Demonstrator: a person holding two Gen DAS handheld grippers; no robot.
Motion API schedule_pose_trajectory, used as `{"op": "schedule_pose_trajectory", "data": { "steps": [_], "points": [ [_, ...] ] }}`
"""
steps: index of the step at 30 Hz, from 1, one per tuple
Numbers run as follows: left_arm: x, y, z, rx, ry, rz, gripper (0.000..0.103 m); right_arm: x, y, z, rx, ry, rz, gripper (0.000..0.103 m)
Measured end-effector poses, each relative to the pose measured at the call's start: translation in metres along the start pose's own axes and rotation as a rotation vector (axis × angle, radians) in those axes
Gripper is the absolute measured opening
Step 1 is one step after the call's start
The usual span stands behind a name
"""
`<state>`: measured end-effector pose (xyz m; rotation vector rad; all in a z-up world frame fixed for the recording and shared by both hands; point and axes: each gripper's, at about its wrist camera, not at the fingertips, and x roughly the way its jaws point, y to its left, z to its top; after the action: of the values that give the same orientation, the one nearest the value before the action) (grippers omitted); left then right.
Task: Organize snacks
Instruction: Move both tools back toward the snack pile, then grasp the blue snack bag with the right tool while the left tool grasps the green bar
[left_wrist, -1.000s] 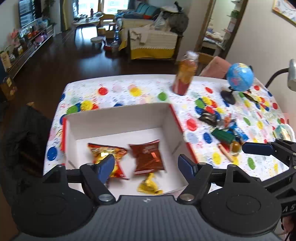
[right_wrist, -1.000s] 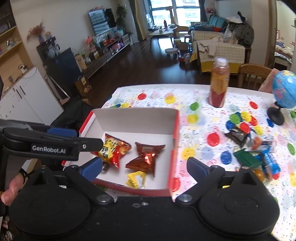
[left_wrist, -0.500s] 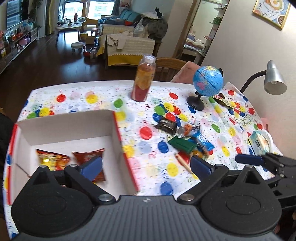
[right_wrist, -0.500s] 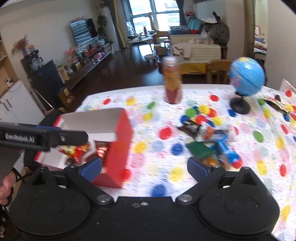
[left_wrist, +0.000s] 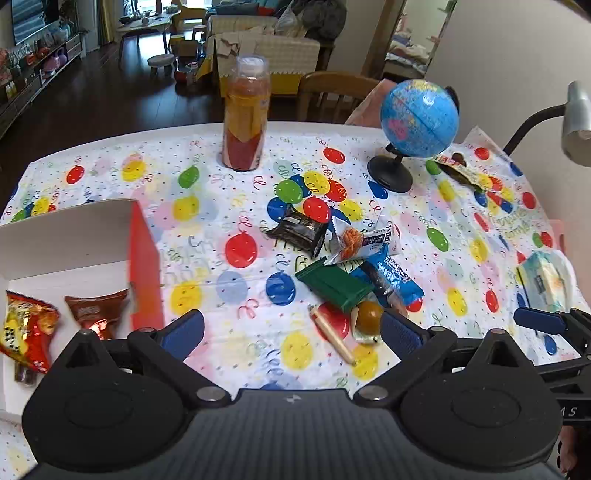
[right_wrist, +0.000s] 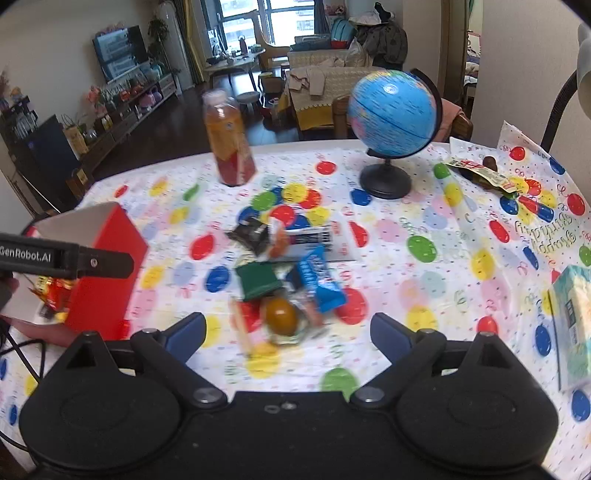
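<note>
Both grippers wide, empty, over the snack pile.
Right gripper (right_wrist: 288, 328): round candy (right_wrist: 281, 316) just ahead between fingers; overlapping green packet (right_wrist: 258, 281) risks snagging, candy rolling. Left gripper (left_wrist: 291, 328) likewise unloaded.

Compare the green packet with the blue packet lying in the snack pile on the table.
The green packet is plain and dark, with no print showing; the blue packet carries white lettering. The green packet lies flat on the tablecloth nearer the box; the blue packet lies beside it, farther from the box. Both are sealed wrappers, still outside the box.
</note>
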<state>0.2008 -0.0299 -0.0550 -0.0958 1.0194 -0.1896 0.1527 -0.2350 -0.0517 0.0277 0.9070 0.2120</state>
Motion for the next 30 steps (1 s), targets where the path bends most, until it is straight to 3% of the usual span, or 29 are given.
{"op": "schedule_pose_trajectory", "data": {
  "steps": [8, 13, 23, 25, 30],
  "points": [
    [0.047, -0.020, 0.025, -0.050, 0.067, 0.046, 0.102, 0.037, -0.042, 0.013, 0.002, 0.039, 0.027, 0.084],
    [0.075, -0.027, 0.038, -0.059, 0.102, 0.090, 0.102, 0.060, -0.050, 0.012, -0.017, 0.077, 0.045, 0.075],
    [0.132, -0.040, 0.056, -0.119, 0.199, 0.148, 0.101, 0.098, -0.068, 0.034, -0.001, 0.099, 0.088, 0.067],
    [0.143, -0.041, 0.057, -0.127, 0.227, 0.150, 0.101, 0.108, -0.071, 0.037, 0.023, 0.114, 0.099, 0.061],
    [0.167, -0.040, 0.057, -0.173, 0.279, 0.151, 0.101, 0.131, -0.071, 0.041, 0.044, 0.150, 0.146, 0.059]
  ]
}}
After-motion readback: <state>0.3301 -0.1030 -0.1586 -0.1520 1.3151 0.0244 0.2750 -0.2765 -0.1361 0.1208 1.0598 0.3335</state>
